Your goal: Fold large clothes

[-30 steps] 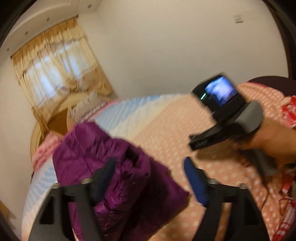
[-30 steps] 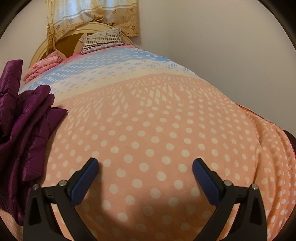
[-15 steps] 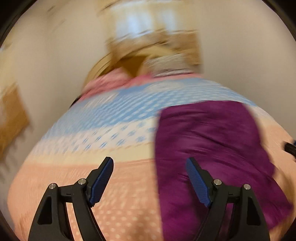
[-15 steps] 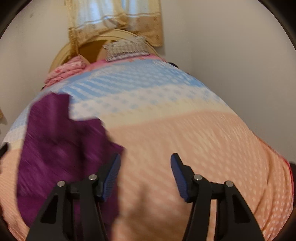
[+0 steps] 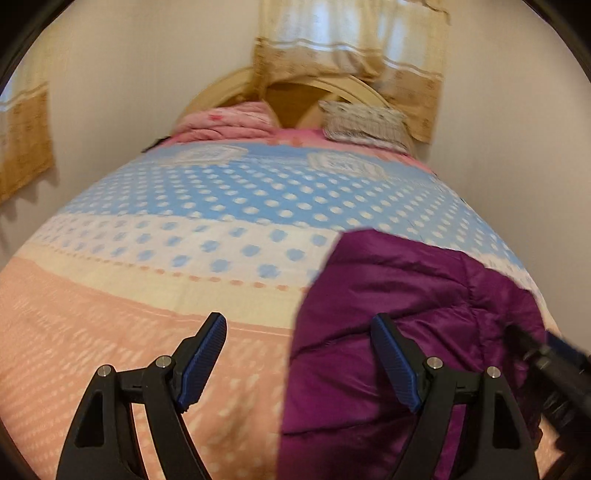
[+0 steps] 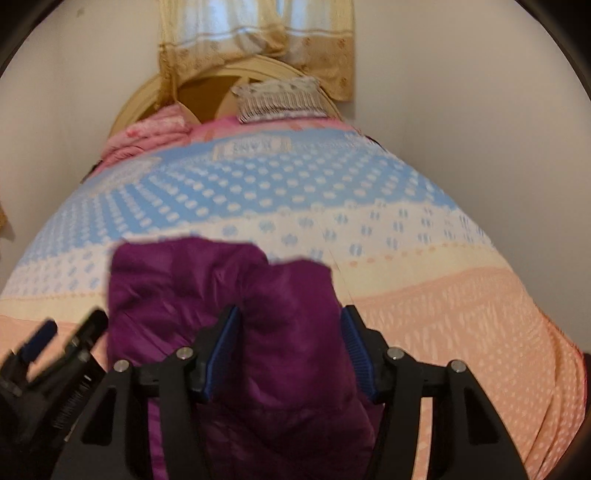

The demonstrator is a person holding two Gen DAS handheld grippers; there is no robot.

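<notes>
A purple padded jacket (image 5: 406, 280) lies crumpled on the bed's dotted blanket (image 5: 147, 314). My left gripper (image 5: 298, 319) stands open at the jacket's left edge, its right finger over the fabric and its left finger over bare blanket, gripping nothing. In the right wrist view the jacket (image 6: 192, 280) bulges up between the fingers of my right gripper (image 6: 290, 312), whose jaws stand about half apart. I see no pinch on the cloth. Each gripper shows blurred in the other's view: the right gripper (image 5: 554, 362) and the left gripper (image 6: 55, 343).
A rounded wooden headboard (image 5: 332, 88) stands at the far end with a striped pillow (image 5: 365, 123) and a folded pink quilt (image 5: 229, 123) before it. Yellow curtains (image 6: 258, 33) hang behind. Walls run close along both sides of the bed.
My left gripper has rolled level and swung so the jacket now lies at its right. My right gripper has narrowed from wide to half apart and moved left over the jacket.
</notes>
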